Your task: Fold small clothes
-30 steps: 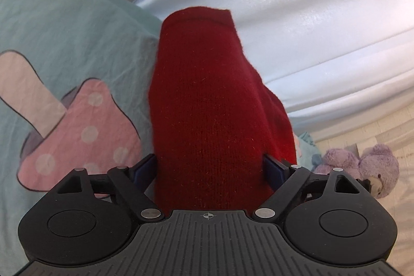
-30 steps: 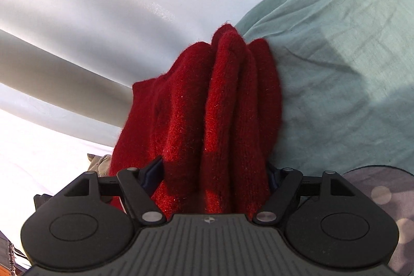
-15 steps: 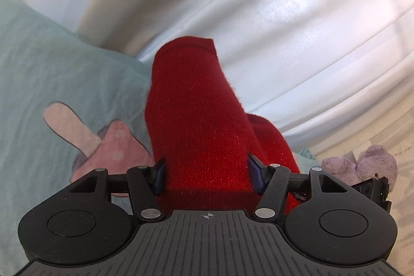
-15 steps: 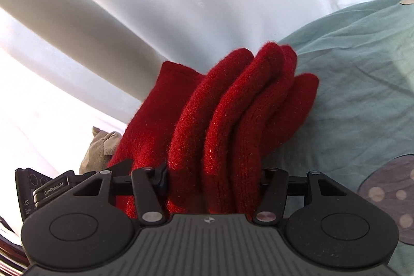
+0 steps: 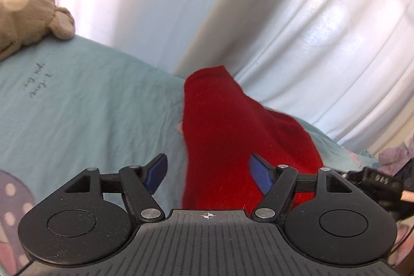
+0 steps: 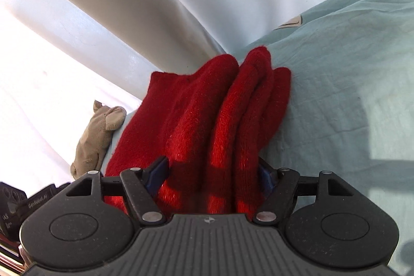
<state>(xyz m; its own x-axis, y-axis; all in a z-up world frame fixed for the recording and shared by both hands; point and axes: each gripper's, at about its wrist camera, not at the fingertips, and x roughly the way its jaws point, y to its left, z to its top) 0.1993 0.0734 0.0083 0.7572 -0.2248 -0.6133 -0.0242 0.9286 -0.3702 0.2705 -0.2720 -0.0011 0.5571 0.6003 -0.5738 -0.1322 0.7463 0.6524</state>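
Note:
A red knitted garment (image 5: 233, 136) lies bunched on the pale teal bedsheet (image 5: 85, 105). In the left wrist view my left gripper (image 5: 209, 172) is open; its blue pads stand wide apart and the left pad is clear of the cloth. In the right wrist view the same red garment (image 6: 207, 126) shows several thick folds. My right gripper (image 6: 213, 175) has its pads against both sides of the folds and holds them.
A tan plush toy (image 5: 28, 14) lies at the sheet's far edge; it also shows in the right wrist view (image 6: 98, 136). White curtains (image 5: 310, 25) hang behind the bed. A purple plush toy (image 5: 396, 159) sits at the right.
My left gripper has opened and let go of the red garment. Both views have tilted up, so more curtain and the tan plush toy show. The right gripper still holds the folds.

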